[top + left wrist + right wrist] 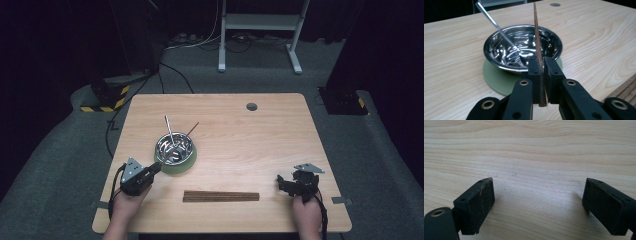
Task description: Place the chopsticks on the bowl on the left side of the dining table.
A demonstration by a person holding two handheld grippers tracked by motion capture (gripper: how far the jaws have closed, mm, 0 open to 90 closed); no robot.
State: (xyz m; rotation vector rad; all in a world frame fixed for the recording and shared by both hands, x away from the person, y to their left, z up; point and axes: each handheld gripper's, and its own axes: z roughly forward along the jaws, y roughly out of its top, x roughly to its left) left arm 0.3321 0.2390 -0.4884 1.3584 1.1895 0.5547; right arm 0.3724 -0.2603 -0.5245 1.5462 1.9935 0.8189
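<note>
At the tabletop's [280,130] left, the left tool [541,65] pinches a brown chopstick [537,37] slanting over the steel bowl [174,148] — more chopsticks [221,196] lie centre-front — the right tool [537,202] rests spread, empty.

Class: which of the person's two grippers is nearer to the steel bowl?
Left. The left gripper is at the steel bowl's near rim, clamped on a brown chopstick that reaches over the bowl. The right gripper is open, far off toward the table's right edge.
</note>
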